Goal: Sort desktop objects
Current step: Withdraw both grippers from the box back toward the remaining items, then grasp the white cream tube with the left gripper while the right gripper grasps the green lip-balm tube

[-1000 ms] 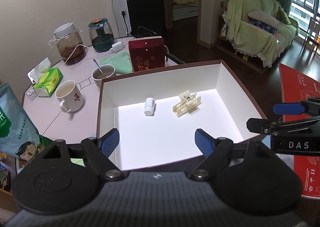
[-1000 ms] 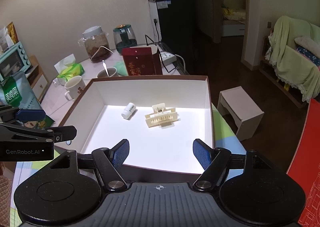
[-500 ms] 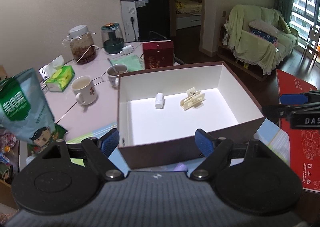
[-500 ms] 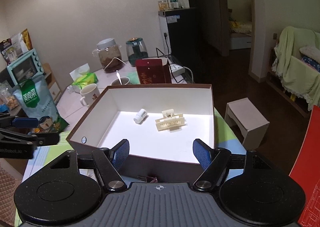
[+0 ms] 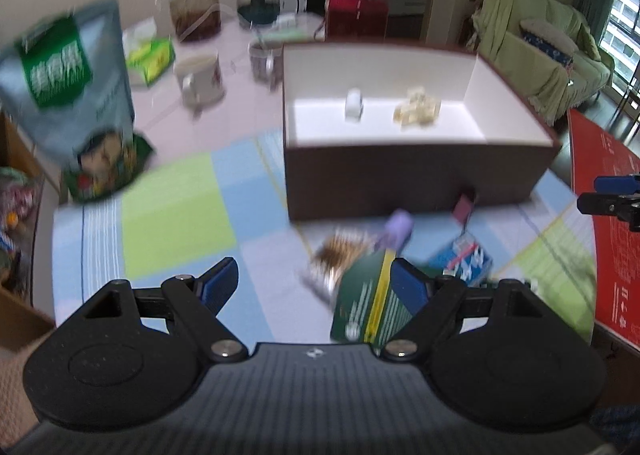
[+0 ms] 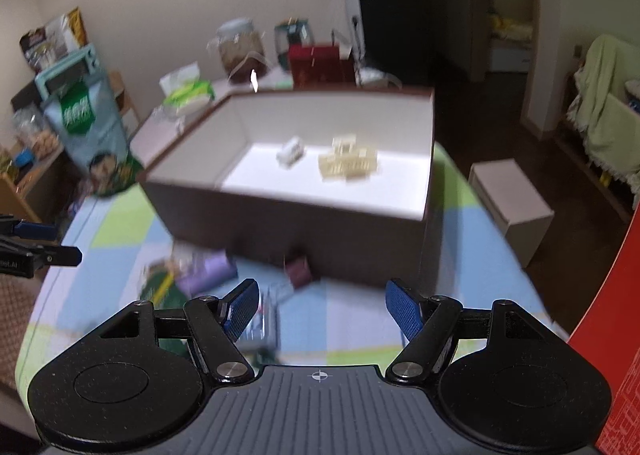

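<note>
Inside the brown, white-lined box [image 5: 416, 171] lie a small white cylinder [image 5: 353, 105] and a cream clip [image 5: 417, 109]; both grippers' fingers [image 5: 218, 282] gape empty.

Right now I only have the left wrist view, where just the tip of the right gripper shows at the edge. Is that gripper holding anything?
Observer: No. The right gripper is open, with nothing between its fingers.
Operator: What is on the floor to the right of the box?
Observer: A pale stool stands there, beside the table that carries the brown box.
Operator: And behind the snack bag?
Observer: A teal toaster oven stands behind the snack bag.
</note>
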`<action>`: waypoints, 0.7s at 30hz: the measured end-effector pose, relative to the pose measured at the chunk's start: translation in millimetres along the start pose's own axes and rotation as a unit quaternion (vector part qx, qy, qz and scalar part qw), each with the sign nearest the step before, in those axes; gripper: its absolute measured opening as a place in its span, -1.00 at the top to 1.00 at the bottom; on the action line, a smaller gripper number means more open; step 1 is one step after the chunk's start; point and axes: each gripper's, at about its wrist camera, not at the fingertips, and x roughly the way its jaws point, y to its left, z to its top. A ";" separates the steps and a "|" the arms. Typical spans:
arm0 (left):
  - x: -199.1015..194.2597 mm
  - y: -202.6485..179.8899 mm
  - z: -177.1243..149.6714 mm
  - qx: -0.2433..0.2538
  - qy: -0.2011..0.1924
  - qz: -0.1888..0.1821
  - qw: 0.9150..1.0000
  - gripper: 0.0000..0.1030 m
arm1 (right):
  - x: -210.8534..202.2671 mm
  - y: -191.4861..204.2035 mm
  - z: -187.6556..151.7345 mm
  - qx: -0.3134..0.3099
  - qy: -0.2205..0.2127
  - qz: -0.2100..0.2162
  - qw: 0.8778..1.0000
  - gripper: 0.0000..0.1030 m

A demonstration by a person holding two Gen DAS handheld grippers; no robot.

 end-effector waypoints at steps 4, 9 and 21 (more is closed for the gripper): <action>9.6 -4.0 -25.2 -0.001 0.026 -0.018 1.000 -0.57 | 11.2 -5.6 -25.9 -0.012 0.040 0.007 0.999 -0.42; 23.2 -15.1 -45.5 -0.001 0.051 -0.038 0.998 -0.58 | 27.0 -9.1 -48.1 -0.020 0.080 0.026 0.996 -0.42; 47.7 -28.9 -65.2 -0.037 0.104 -0.039 0.993 -0.58 | 59.1 10.8 -66.7 -0.149 0.105 0.059 0.982 -0.42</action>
